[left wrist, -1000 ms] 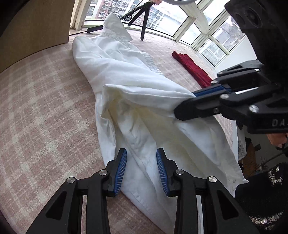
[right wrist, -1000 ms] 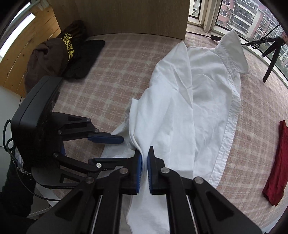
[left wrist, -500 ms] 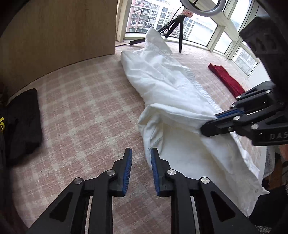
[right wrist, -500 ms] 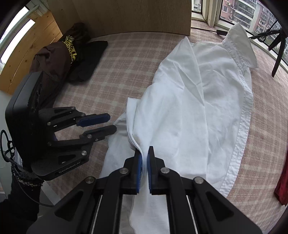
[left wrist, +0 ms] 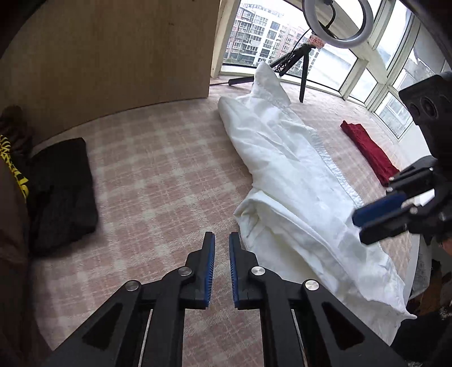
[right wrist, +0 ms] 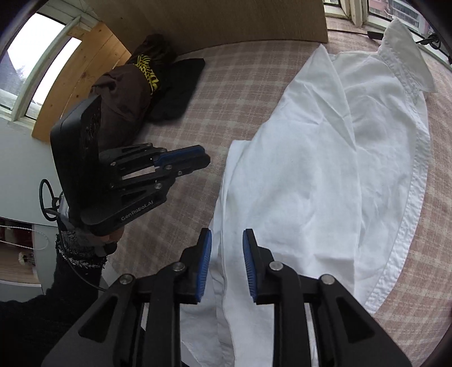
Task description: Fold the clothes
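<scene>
Since half a second ago the right gripper (right wrist: 226, 255) has let go of the white shirt (right wrist: 333, 175): its blue pads, then pinched on a fold, now stand apart, released, with the near folded edge of the shirt lying between and below them. The left gripper (left wrist: 221, 255) has swung away to the left of the garment and hangs over bare checked cloth; its jaws are narrowly parted and grasp nothing.

Folded lengthwise, the shirt lies on the pink checked bed cover (left wrist: 158, 175), its collar (right wrist: 406, 53) at the far end toward the windows and its hem at the near edge. In the right wrist view the left gripper (right wrist: 197, 162) appears at the left, just beside the shirt's left edge but not touching it.

On the far left of the bed sit a black folded garment (left wrist: 65, 192) and a brown garment with yellow print (right wrist: 127, 93), touching each other. A red garment (left wrist: 367, 149) lies on the right, well apart from the shirt. By the windows stand a black tripod (left wrist: 299, 62) and a ring light (left wrist: 336, 25).
</scene>
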A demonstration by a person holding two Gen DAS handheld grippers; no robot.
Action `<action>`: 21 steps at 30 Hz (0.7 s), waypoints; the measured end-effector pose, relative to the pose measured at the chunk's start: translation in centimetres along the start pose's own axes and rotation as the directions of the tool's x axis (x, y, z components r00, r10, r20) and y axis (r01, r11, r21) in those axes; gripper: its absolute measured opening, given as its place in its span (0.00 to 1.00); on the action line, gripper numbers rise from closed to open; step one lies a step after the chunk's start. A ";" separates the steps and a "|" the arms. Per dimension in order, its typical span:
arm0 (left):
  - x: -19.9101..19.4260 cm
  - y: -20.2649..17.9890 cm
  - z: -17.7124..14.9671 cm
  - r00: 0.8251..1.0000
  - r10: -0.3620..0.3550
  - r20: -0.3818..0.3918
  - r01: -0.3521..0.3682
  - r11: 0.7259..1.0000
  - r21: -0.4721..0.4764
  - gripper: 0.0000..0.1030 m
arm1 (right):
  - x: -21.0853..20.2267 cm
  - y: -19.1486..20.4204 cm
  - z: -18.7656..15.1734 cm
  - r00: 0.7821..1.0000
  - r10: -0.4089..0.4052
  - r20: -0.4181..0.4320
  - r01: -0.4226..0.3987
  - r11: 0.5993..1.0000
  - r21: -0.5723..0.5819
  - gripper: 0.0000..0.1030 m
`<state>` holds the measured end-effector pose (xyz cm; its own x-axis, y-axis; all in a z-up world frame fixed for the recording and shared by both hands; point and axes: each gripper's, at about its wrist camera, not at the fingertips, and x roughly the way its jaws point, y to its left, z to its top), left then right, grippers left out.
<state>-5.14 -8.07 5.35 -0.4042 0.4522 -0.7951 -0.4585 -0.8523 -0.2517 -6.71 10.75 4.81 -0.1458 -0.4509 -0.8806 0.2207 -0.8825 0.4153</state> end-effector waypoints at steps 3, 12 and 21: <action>-0.2 -1.9 2.1 0.987 -0.154 0.038 0.154 0.988 0.019 0.11 | -2.3 -2.1 2.3 0.989 -0.066 0.136 0.066 0.998 0.008 0.22; 6.6 -2.4 1.3 0.986 -0.017 -0.169 0.035 0.994 0.106 0.15 | 3.3 -6.5 8.3 0.987 -0.126 0.103 0.128 0.992 -0.011 0.22; -0.3 -4.0 0.4 0.986 -0.151 -0.076 0.158 0.982 0.100 0.18 | -1.7 -5.9 -1.6 1.000 0.020 0.023 -0.019 0.999 -0.034 0.22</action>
<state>-3.53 -4.67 6.84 -0.2688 0.5545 -0.7876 -0.5938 -0.7392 -0.3178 -6.18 16.92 3.49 -0.1639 -0.4710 -0.8668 0.2564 -0.8688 0.4236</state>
